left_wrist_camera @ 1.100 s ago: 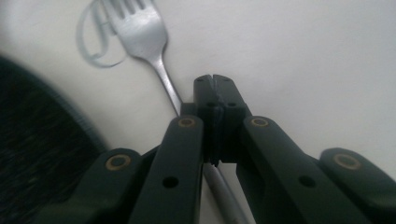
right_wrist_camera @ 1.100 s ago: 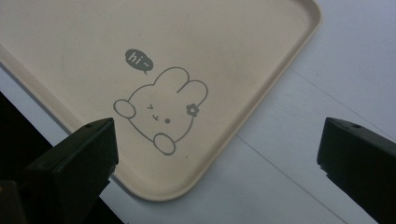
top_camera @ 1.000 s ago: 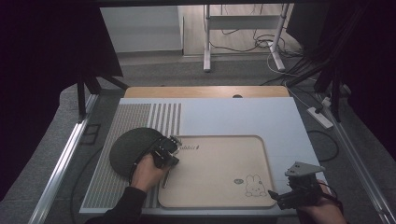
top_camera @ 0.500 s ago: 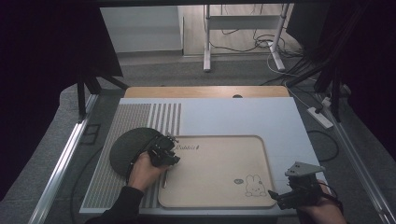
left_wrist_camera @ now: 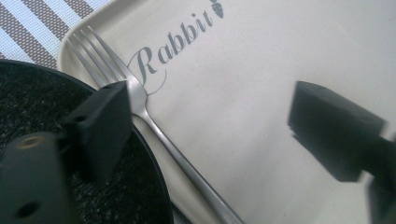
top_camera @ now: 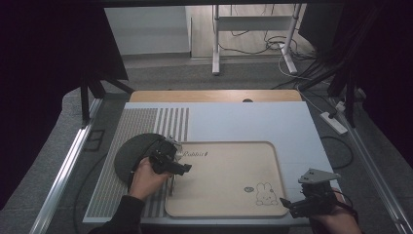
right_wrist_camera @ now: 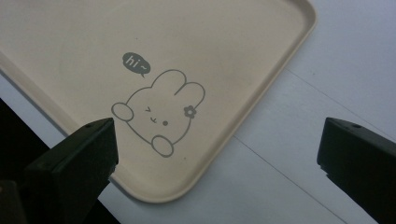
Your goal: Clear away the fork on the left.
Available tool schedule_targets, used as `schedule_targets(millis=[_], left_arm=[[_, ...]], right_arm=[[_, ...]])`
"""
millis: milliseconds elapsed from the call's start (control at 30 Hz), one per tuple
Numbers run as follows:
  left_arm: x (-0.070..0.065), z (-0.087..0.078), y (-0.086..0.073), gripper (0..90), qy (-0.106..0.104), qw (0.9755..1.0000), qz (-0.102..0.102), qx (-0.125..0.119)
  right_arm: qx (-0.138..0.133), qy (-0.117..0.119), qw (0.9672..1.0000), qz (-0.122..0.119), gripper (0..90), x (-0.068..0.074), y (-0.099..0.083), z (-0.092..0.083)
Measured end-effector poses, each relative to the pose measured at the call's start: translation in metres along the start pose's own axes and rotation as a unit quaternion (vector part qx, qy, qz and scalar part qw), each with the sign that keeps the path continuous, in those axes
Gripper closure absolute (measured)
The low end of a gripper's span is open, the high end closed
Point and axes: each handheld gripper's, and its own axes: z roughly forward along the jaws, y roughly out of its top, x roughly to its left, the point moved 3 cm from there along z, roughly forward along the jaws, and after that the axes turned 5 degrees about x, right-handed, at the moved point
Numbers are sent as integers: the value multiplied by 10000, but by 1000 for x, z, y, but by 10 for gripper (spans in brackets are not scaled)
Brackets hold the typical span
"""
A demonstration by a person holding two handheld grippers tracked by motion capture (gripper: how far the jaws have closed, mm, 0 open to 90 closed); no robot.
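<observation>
Fork: polished metal, glossy
Tray: smooth matt beige plastic
Plate: dark, speckled, rough-looking matt surface

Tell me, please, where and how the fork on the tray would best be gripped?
Probably at mid-handle: the fork lies flat along the tray's edge, tines near the printed word, its slim handle beside the dark plate. Come from above, jaws across the handle.

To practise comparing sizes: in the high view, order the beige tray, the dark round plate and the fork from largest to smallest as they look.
1. Beige tray
2. Dark round plate
3. Fork, largely hidden beneath the left tool, so its full length is unsure.
</observation>
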Motion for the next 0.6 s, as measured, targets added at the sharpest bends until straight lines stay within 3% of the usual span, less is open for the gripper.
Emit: schedule_targets(millis=[233, 300, 600], left_arm=[[-1, -6, -5, 2, 4, 9995, 117, -283], [0, -9, -7, 0, 36, 9990, 164, -413], [4, -21, -19, 0, -213, 9966, 41, -792]], right_arm=[[-61, -27, 10000, 23, 0, -1, 0, -2], [-101, -27, 9999, 24, 0, -1, 0, -2], [-217, -19, 9996, 157, 0, -3, -1, -4]])
